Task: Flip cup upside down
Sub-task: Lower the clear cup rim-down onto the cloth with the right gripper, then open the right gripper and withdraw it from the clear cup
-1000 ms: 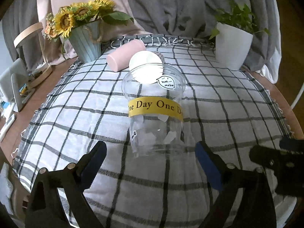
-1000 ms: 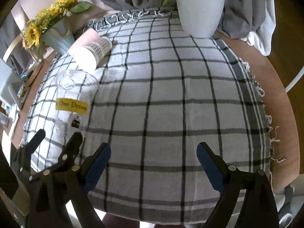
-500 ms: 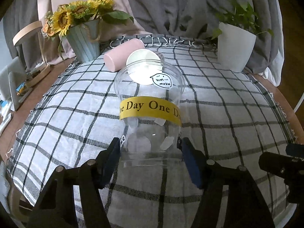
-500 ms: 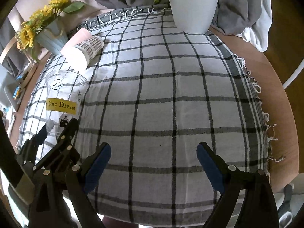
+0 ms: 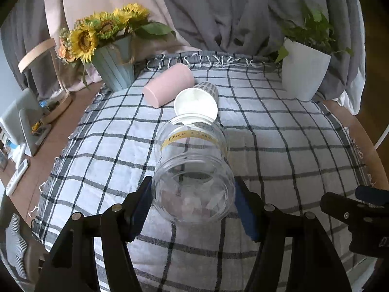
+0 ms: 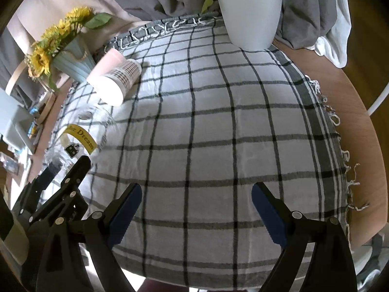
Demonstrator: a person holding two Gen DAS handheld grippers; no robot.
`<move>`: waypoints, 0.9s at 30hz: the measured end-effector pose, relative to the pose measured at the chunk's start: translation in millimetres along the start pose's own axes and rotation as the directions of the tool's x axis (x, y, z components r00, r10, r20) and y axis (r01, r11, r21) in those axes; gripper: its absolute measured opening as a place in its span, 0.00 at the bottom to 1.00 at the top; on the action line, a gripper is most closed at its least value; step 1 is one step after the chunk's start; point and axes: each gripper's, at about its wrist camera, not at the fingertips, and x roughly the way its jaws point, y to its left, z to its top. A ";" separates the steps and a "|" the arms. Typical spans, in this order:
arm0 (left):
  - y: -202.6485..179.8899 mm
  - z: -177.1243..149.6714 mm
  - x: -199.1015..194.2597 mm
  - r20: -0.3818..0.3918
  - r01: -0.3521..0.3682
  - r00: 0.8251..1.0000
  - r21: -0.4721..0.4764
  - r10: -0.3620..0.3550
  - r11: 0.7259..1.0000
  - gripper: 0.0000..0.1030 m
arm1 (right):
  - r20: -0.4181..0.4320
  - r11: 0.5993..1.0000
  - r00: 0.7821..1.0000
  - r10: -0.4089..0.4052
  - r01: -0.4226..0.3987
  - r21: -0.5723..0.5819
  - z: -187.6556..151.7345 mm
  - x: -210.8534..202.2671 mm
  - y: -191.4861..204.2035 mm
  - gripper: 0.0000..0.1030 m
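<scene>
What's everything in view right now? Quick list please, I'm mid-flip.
clear cup: 1, transparent with yellow band, tilted, near centre
pink cup: 1, pink, lying on its side, far left
patterned cup: 1, white with checks, lying beside the pink one
sunflower vase: 1, pale blue, far left
plant pot: 1, white, far right
tablecloth: 1, white and black check, over table
left gripper: clamped on clear cup
right gripper: open, empty

Low in the frame, the left gripper [image 5: 193,206] clamps its blue pads [image 5: 142,206] on both sides of a clear plastic cup [image 5: 192,170], tipped so its base faces the camera. Above it, a pink cup [image 5: 167,87] and a white paper cup [image 5: 197,99] lie on the checked tablecloth [image 5: 279,146]. Sunflowers [image 5: 102,31] stand upper left, a white plant pot [image 5: 304,70] upper right. The right gripper's [image 5: 357,214] black tip shows at lower right.
</scene>
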 end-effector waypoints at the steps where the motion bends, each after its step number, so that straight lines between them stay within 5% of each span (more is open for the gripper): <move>1: 3.5 5.4 1.9 -0.022 0.013 1.000 -0.011 -0.013 1.000 0.62 | 0.003 1.000 1.000 0.006 -0.006 0.005 1.8 -0.6 1.1 0.89; 19: 25.1 42.0 28.1 -0.119 0.088 0.989 -0.043 -0.092 0.995 0.70 | 0.036 0.997 0.997 0.065 -0.066 0.039 46.1 -2.1 28.4 0.89; 27: 34.2 31.5 -26.8 0.037 0.075 0.997 -0.065 -0.072 0.995 1.00 | 0.105 0.998 0.993 0.044 -0.048 0.034 38.2 -28.1 29.5 0.89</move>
